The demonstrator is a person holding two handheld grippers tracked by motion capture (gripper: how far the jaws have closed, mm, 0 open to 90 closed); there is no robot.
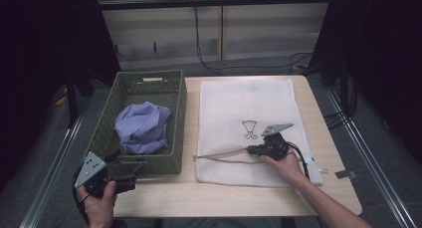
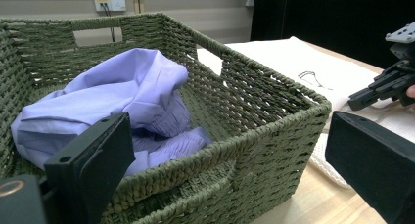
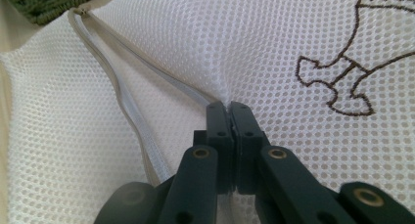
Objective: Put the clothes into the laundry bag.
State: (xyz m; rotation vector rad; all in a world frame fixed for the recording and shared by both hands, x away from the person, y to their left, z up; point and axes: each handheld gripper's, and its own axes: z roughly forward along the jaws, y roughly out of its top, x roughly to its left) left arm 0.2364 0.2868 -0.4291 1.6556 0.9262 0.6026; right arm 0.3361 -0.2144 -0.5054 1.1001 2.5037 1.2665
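On the right half of the table (image 1: 164, 198), a white mesh bag (image 1: 234, 101) is lying flat, and the right gripper (image 1: 251, 149) is pinching it near its open zipper (image 1: 219, 156). In the right gripper view the jaws are pressing together on a small fold of mesh (image 3: 228, 98) at the zipper's upper edge (image 3: 147, 62), with the lower edge (image 3: 125, 104) sagging away to the side. How much fabric is sitting between the pads is hard to make out, since the jaws are covering it. A brown outline figure (image 1: 249, 129) is showing on the bag beside the gripper; in the right gripper view it is being cut off by the frame (image 3: 345, 82).

To the left, a green woven basket (image 1: 176, 96) is sitting just beside the bag, holding a crumpled lilac garment (image 1: 143, 126). The basket's near wall is hiding the garment's lower part in the left gripper view (image 2: 112, 87).

At the table's near left corner, the left gripper (image 1: 130, 175) is hanging by the basket's front wall (image 2: 254, 150), its jaws standing wide with nothing between them. Both jaws are running off the bottom of its own view, so their bases are out of sight.
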